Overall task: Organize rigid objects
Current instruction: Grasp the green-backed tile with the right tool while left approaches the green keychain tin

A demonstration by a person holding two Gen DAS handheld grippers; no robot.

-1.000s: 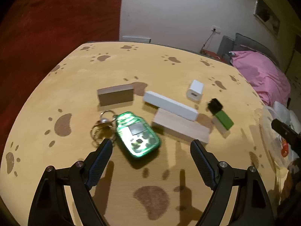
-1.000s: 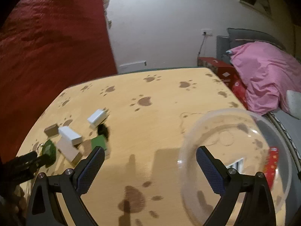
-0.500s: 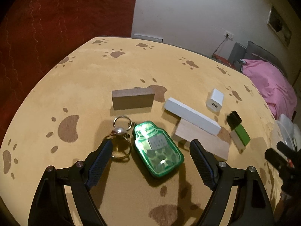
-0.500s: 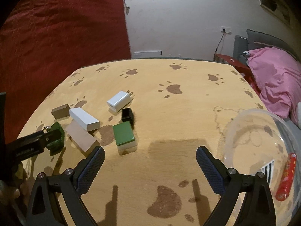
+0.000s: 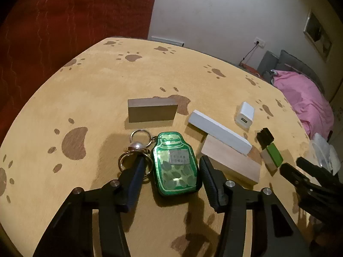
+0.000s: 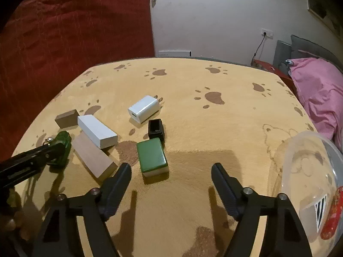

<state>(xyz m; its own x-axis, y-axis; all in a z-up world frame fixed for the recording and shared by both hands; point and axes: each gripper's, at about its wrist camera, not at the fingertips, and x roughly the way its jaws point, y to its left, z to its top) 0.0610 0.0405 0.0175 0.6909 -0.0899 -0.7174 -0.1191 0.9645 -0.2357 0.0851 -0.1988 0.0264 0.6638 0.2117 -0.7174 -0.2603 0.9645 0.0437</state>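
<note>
A green bottle-shaped keychain [image 5: 174,163] with metal rings [image 5: 137,150] lies on the paw-print table. My left gripper [image 5: 171,167] is open, with its fingers on either side of the keychain, close to it. My right gripper [image 6: 171,171] is open and empty, just in front of a green-topped block [image 6: 152,155]. Nearby lie a black cap [image 6: 156,128], a white charger [image 6: 144,108], a white block [image 6: 96,131], a pale wooden block [image 6: 93,157] and a brown block [image 6: 66,118].
A clear plastic bowl [image 6: 308,177] stands at the right with a red item [image 6: 332,214] in it. A pink blanket [image 6: 321,90] lies past the table's right edge. A red curtain hangs behind the table on the left.
My left gripper has moved down over the keychain and its fingers have narrowed around it. My right gripper has swung left from the bowl toward the green-topped block.
</note>
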